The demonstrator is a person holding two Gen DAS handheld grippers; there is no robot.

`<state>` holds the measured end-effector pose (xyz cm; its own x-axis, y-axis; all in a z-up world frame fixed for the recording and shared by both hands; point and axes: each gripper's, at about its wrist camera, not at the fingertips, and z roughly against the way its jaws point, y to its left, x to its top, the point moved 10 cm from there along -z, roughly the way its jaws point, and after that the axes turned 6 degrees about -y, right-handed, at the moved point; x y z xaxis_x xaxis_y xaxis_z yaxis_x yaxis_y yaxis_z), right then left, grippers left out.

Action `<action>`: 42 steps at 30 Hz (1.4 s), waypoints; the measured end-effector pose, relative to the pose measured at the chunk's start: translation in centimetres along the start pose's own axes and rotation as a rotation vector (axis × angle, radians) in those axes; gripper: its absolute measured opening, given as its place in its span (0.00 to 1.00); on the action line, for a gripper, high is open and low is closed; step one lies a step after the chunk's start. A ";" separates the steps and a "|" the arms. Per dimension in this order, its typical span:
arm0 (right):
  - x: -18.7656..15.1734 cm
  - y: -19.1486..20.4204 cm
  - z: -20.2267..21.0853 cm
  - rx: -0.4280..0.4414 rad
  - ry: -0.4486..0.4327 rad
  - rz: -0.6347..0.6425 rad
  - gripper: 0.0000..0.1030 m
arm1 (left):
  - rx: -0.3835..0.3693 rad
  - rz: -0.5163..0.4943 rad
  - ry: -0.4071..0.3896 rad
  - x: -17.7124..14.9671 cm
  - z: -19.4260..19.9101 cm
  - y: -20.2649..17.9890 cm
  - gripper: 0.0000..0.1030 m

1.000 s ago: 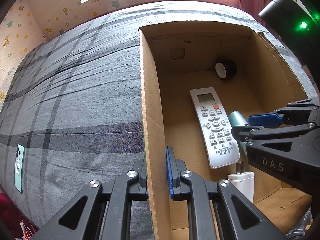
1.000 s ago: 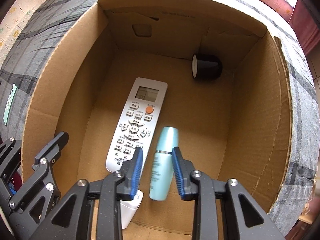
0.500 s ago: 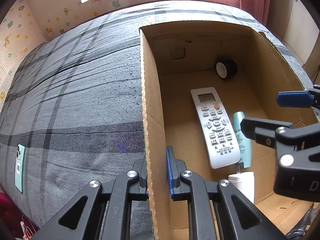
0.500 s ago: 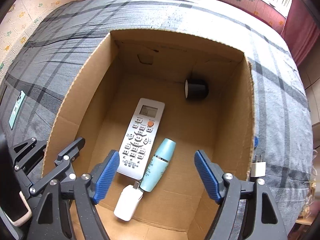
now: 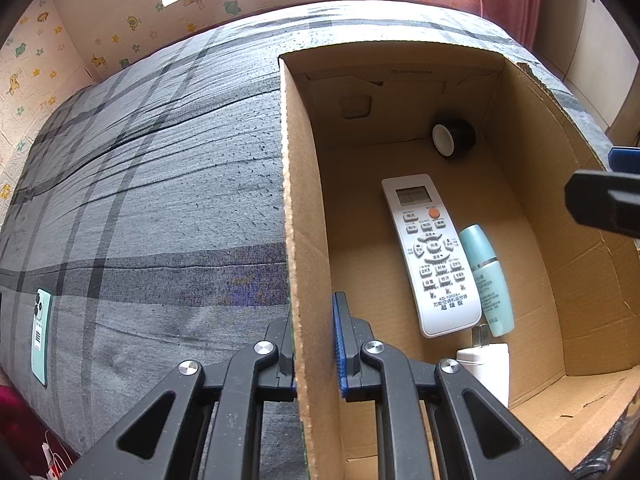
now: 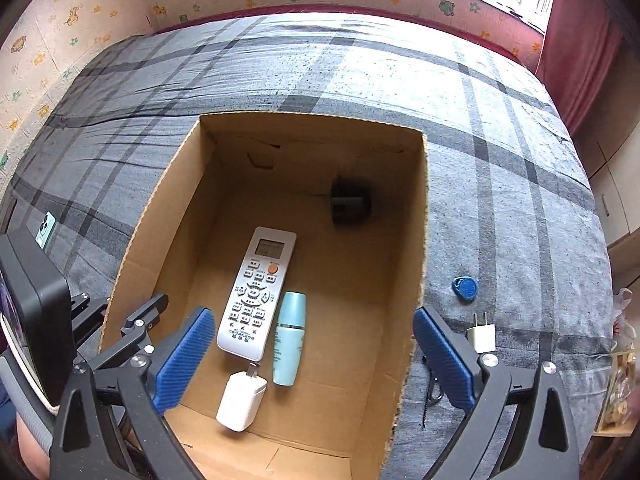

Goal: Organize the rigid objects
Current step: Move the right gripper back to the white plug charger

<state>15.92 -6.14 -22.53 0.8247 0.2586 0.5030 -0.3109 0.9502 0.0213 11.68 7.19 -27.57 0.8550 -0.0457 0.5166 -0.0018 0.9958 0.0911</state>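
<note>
An open cardboard box [image 6: 416, 216] stands on the grey plaid bed. In it lie a white remote [image 6: 258, 292], a teal bottle [image 6: 289, 338], a white charger [image 6: 240, 400] and a black roll [image 6: 350, 202]; they also show in the left wrist view: remote [image 5: 432, 254], bottle [image 5: 486, 278], charger [image 5: 486, 368], roll [image 5: 454, 138]. My left gripper [image 5: 314, 352] is shut on the box's left wall [image 5: 304, 240]. My right gripper [image 6: 312, 360] is open wide and empty, raised above the box's near end.
On the bed right of the box lie a blue key fob [image 6: 465, 288], a small white plug [image 6: 481, 336] and dark scissors [image 6: 432, 394]. A teal phone [image 5: 41, 334] lies at the bed's left edge. Patterned wall and a red curtain [image 6: 580, 52] stand behind.
My right gripper let go of the teal bottle, opened wide and rose up and back out of the box. The bottle now lies beside the remote. The left gripper has not moved.
</note>
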 end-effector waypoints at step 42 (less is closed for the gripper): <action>-6.7 -18.9 -5.4 -0.176 0.101 -0.309 0.99 | 0.000 -0.002 -0.001 0.0 -0.1 -0.1 0.14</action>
<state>18.83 -24.84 -30.99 0.9124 -0.0379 0.4076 0.0391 0.9992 0.0054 11.68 7.15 -27.66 0.8547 -0.0479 0.5170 0.0000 0.9957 0.0922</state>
